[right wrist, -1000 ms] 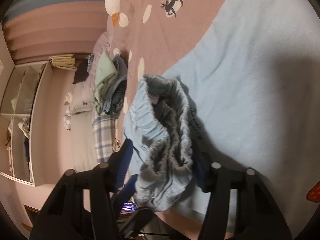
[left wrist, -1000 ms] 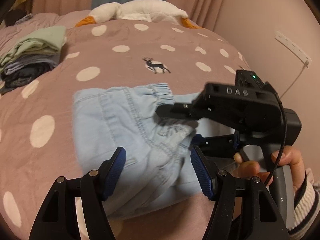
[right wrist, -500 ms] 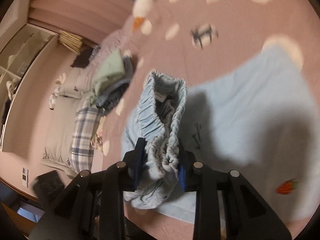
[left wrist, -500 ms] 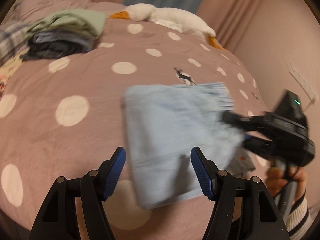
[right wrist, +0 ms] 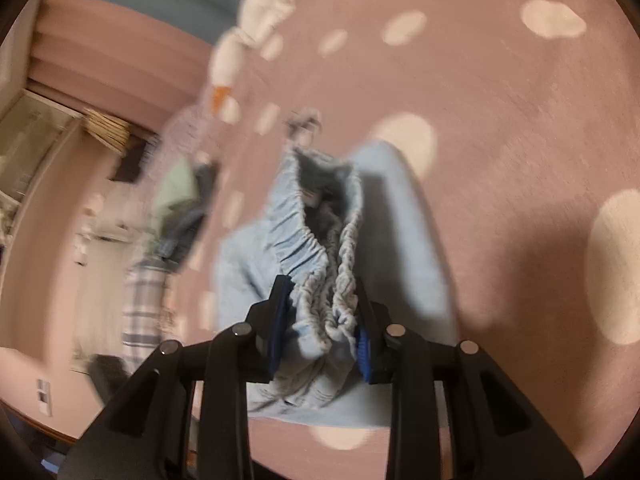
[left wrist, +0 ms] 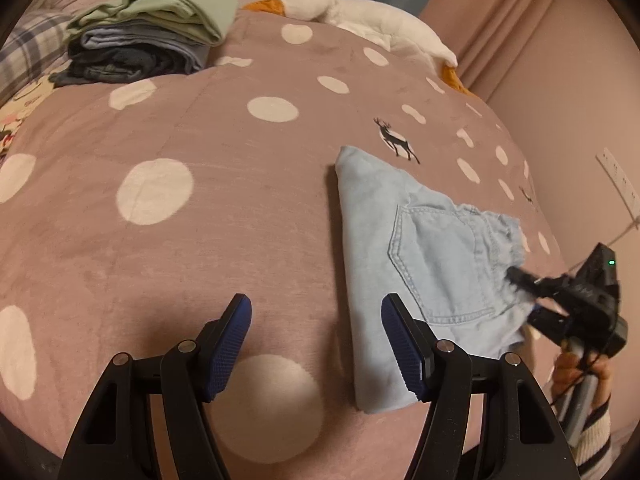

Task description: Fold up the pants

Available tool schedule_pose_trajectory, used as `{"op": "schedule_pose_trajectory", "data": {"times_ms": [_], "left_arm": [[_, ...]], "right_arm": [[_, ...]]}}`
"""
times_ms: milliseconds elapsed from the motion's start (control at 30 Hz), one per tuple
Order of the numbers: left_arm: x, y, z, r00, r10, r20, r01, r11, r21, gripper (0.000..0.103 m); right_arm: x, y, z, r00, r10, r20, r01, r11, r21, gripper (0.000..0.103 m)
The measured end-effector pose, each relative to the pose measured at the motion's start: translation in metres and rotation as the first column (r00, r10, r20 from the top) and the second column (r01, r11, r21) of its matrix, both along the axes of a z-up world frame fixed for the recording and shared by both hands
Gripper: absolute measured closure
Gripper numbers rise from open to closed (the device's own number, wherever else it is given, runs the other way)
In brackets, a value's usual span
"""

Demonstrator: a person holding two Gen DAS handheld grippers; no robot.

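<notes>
Light blue denim pants (left wrist: 404, 248) lie folded on the pink dotted bedspread (left wrist: 200, 208), back pocket up. My left gripper (left wrist: 316, 348) is open and empty, just left of the pants' near edge. My right gripper (right wrist: 322, 320) is shut on the pants' elastic waistband (right wrist: 320, 240) and holds it lifted at the pants' right side. It also shows in the left wrist view (left wrist: 520, 280), gripping the waistband edge.
A stack of folded clothes (left wrist: 148, 32) sits at the far left of the bed. A white goose plush (left wrist: 360, 12) lies at the head. Curtains and a wall with a cable (left wrist: 616, 188) stand to the right.
My right gripper has closed on the waistband and pulled it to the right. My left gripper has swung left, away from the pants.
</notes>
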State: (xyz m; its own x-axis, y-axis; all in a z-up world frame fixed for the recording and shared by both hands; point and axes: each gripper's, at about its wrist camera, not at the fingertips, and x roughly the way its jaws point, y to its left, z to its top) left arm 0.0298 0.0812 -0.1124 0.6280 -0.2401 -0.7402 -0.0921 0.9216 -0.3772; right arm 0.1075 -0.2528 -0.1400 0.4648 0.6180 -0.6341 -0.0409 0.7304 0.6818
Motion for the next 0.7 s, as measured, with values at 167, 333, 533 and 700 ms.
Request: {"op": "schedule_pose_trajectory", "data": {"times_ms": [167, 333, 533, 700], "left_arm": [[0.004, -0.003, 0.0, 1.0, -0.015, -0.004, 0.015, 1.0, 0.019, 0.036], [0.013, 0.0, 0.003, 1.0, -0.015, 0.011, 0.014, 0.999, 0.039, 0.036], [0.031, 0.001, 0.011, 0.999, -0.022, 0.044, 0.021, 0.999, 0.033, 0.036], [0.058, -0.002, 0.016, 0.996, -0.057, 0.068, 0.056, 0.998, 0.01, 0.036]], "right_arm": [[-0.001, 0.004, -0.006, 1.0, -0.008, 0.023, 0.01, 0.996, -0.086, 0.071], [-0.004, 0.011, 0.014, 0.996, -0.008, 0.088, 0.029, 0.97, -0.243, 0.048], [-0.024, 0.026, 0.054, 0.948, 0.044, 0.315, 0.122, 0.865, -0.487, 0.048], [-0.032, 0.063, 0.053, 0.903, 0.28, 0.325, -0.126, 0.898, -0.422, 0.062]]}}
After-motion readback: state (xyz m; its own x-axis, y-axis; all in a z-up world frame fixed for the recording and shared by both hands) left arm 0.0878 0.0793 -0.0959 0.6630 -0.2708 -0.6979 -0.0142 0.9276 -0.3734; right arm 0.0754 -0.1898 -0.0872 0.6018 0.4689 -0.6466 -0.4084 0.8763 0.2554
